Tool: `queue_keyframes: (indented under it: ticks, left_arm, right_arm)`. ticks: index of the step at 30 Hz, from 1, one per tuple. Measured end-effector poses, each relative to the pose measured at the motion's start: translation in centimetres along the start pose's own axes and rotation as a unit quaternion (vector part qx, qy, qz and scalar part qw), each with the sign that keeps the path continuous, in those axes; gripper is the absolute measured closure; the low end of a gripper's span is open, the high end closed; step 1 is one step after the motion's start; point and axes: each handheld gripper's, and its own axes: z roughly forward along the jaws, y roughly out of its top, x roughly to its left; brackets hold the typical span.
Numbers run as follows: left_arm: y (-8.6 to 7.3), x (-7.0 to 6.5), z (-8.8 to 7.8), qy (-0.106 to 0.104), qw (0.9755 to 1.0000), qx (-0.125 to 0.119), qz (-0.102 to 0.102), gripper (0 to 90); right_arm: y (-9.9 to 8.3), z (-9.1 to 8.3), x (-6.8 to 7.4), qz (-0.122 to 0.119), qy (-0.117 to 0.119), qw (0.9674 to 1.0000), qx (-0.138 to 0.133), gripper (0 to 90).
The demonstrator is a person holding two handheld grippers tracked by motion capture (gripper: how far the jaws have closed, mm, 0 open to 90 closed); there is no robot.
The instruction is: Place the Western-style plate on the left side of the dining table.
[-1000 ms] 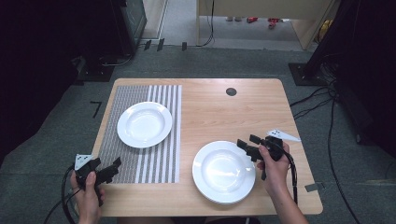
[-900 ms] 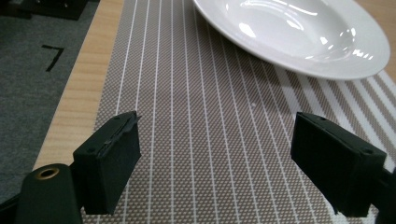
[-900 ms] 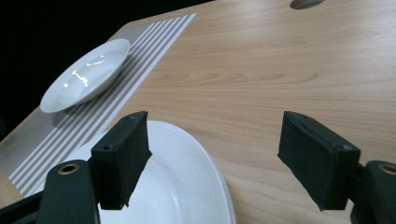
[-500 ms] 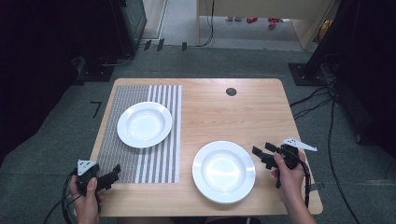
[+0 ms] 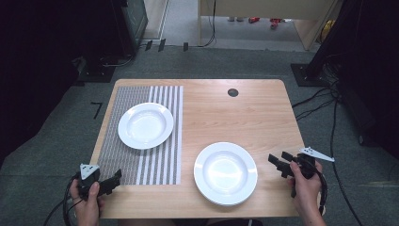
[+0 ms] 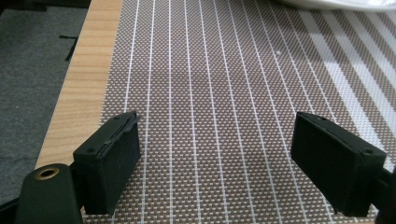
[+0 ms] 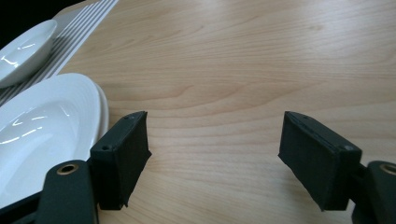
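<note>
A white plate (image 5: 146,125) lies on the striped placemat (image 5: 155,165) at the table's left. A second white plate (image 5: 226,173) rests on bare wood near the front edge, and in the right gripper view (image 7: 42,130) a second rim shows under it. My left gripper (image 5: 113,181) hovers open over the placemat's front left corner; its jaws (image 6: 219,140) have nothing between them. To the right of the near plate, my right gripper (image 5: 278,159) is open and apart from its rim, its jaws (image 7: 215,140) empty over the wood.
The wooden table (image 5: 244,113) has a dark round hole (image 5: 233,92) near its back edge. Cables (image 5: 315,101) and dark stands lie on the grey floor to the right. The far plate's rim (image 6: 336,3) is ahead of the left gripper.
My right gripper has drawn back from over the near plate's right rim, moving right and toward the table's front edge. The left gripper stayed almost in place.
</note>
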Motion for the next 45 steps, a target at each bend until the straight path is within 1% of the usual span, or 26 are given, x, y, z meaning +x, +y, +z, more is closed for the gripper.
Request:
queue_keyframes:
  ticks: [1,2,3,7,10,12,16,18,22,25,26,29,33,36,40,41,43,45]
  left_arm:
    - [0.0,0.0,0.0,0.001,1.0000,0.000,0.001,15.9]
    - [-0.1,-0.1,0.0,0.002,1.0000,0.001,0.003,15.9]
    - [-0.1,-0.1,0.0,0.002,1.0000,0.001,0.003,15.9]
    - [-0.2,-0.3,0.2,0.011,0.9999,0.001,0.012,15.9]
    - [-0.3,-0.6,0.3,0.021,0.9995,0.002,0.024,15.8]
    - [-0.3,-0.8,0.4,0.026,0.9990,0.004,0.036,14.1]
    - [-0.4,-0.8,0.4,0.026,0.9990,0.002,0.037,13.2]
    - [-0.4,-0.8,0.4,0.026,0.9990,0.002,0.037,13.1]
    - [-0.4,-0.9,0.4,0.026,0.9990,0.001,0.037,13.1]
    - [-0.4,-0.9,0.4,0.026,0.9990,0.001,0.037,13.1]
    - [-0.4,-0.9,0.4,0.026,0.9990,0.001,0.037,13.1]
    - [-0.4,-0.9,0.4,0.026,0.9990,0.001,0.037,13.1]
    - [-0.4,-0.9,0.4,0.026,0.9990,0.001,0.037,13.0]
    - [-0.4,-0.9,0.4,0.026,0.9989,0.002,0.038,13.0]
    - [-0.4,-0.9,0.4,0.026,0.9990,0.002,0.037,13.0]
    - [-0.4,-0.9,0.4,0.026,0.9990,0.001,0.037,13.0]
    - [-0.4,-0.9,0.4,0.026,0.9990,0.001,0.037,13.0]
    - [-0.4,-0.9,0.4,0.026,0.9990,0.001,0.037,13.0]
  right_arm:
    - [-0.1,-0.2,-0.2,0.004,-0.003,1.0000,0.001,24.4]
    - [-0.2,-0.3,-0.4,0.001,-0.006,1.0000,-0.001,24.3]
    - [-0.3,-0.5,-0.6,0.004,-0.009,1.0000,0.000,24.4]
    - [-0.7,-1.1,-1.3,0.007,-0.019,0.9998,-0.001,24.3]
    - [-1.1,-1.4,-1.8,0.009,-0.026,0.9996,0.001,24.3]
    - [-1.3,-1.6,-2.2,0.012,-0.032,0.9994,0.002,24.3]
    - [-1.7,-2.0,-2.7,0.011,-0.045,0.9989,0.003,24.3]
    - [-1.8,-2.3,-3.0,0.007,-0.054,0.9985,0.003,24.3]
    - [-2.1,-2.6,-3.5,0.006,-0.070,0.9975,0.006,24.5]
    - [-2.3,-2.9,-3.5,0.003,-0.079,0.9968,0.006,24.5]
    - [-2.3,-2.9,-3.5,-0.003,-0.085,0.9964,0.006,24.5]
    - [-2.5,-3.0,-3.2,-0.024,-0.109,0.9937,0.010,24.5]
    - [-2.8,-2.7,-2.5,-0.057,-0.133,0.9892,0.021,23.4]
    - [-2.8,-2.5,-2.1,-0.074,-0.140,0.9870,0.028,20.9]
    - [-2.9,-2.4,-1.9,-0.082,-0.145,0.9854,0.034,19.4]
    - [-2.9,-2.3,-1.9,-0.086,-0.148,0.9845,0.036,19.2]
    - [-2.9,-2.1,-1.6,-0.098,-0.157,0.9819,0.041,18.4]
    - [-3.0,-1.9,-1.3,-0.113,-0.169,0.9780,0.048,17.1]
